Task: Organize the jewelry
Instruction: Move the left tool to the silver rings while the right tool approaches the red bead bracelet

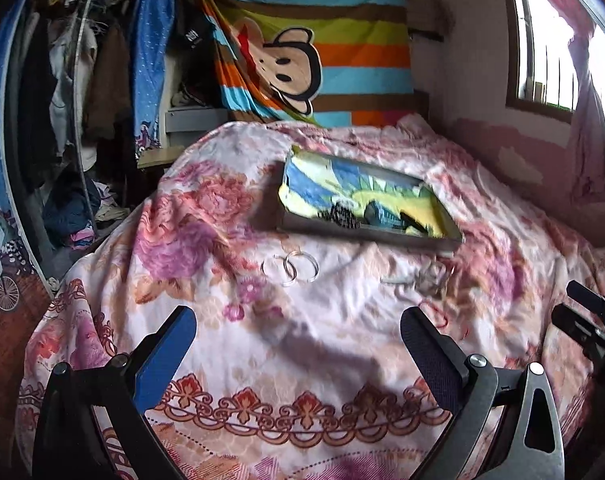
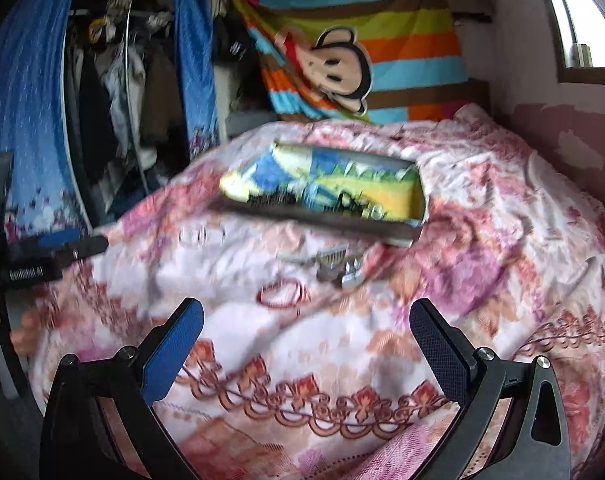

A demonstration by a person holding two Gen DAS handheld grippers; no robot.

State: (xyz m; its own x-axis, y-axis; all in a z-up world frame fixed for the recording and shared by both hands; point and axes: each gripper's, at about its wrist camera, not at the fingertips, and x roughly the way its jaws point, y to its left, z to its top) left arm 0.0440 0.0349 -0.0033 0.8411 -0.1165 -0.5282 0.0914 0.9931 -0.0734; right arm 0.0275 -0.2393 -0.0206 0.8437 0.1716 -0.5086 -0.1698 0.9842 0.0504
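Two grippers hover above floral bedspread [image 1: 342,344], both empty. Left gripper [image 1: 298,340] fingers spread wide; right gripper [image 2: 306,332] fingers likewise released. Pair of clear hoop earrings [image 1: 290,269] lies mid-bed, just before shallow tray [image 1: 366,236]. Silver jewelry heap [image 2: 334,266] near tray's front right corner; red bracelet [image 2: 281,293] beside it. Dark pieces inside tray, blurred.

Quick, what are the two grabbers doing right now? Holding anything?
Left gripper: open, holding nothing.
Right gripper: open, holding nothing.
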